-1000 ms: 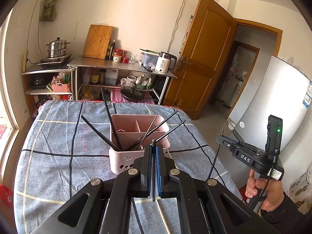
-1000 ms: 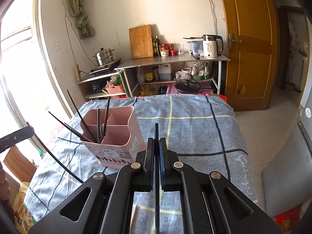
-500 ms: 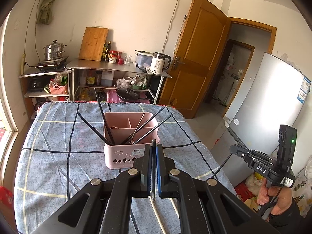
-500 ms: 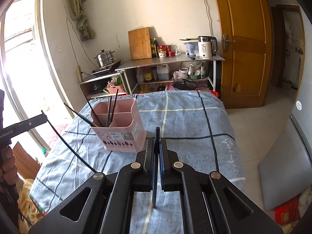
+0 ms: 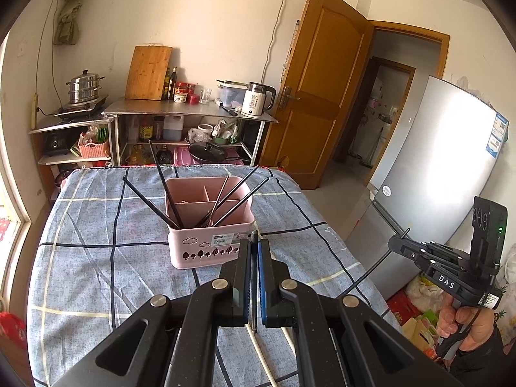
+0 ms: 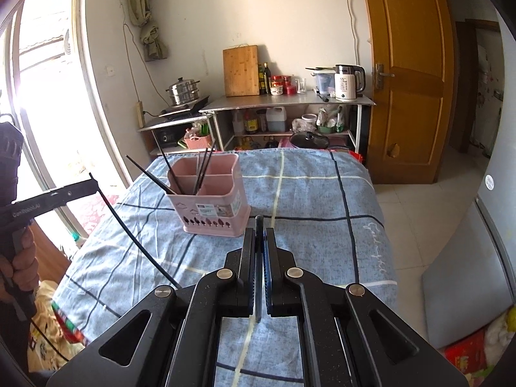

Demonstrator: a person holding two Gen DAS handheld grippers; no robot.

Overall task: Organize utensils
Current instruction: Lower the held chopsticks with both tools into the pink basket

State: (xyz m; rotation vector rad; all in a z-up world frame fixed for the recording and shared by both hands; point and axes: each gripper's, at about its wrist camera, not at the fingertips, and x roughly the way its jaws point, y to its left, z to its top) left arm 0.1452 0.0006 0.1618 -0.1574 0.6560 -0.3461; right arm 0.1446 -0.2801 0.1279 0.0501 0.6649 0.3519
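A pink divided basket (image 5: 209,245) (image 6: 213,213) stands on the blue checked tablecloth (image 5: 96,258) and holds several black chopsticks (image 5: 151,203) that lean outward. My left gripper (image 5: 254,243) is shut on one black chopstick (image 5: 254,234), a short way in front of the basket. In the right wrist view my right gripper (image 6: 259,230) is shut on another black chopstick (image 6: 259,222), also just short of the basket. Each gripper shows in the other's view, the right gripper (image 5: 396,245) and the left gripper (image 6: 94,186), with its chopstick hanging down from the tips.
Behind the table stands a steel shelf unit (image 5: 193,109) with a kettle (image 5: 256,100), a cutting board, pots and bottles. A wooden door (image 5: 322,96) and a grey fridge (image 5: 451,177) are to the right. A window (image 6: 48,96) is on the left. A person's hand (image 5: 464,322) holds the right gripper's handle.
Both grippers have drawn back from the basket and risen a little, so the basket looks farther off. Each still holds its chopstick.
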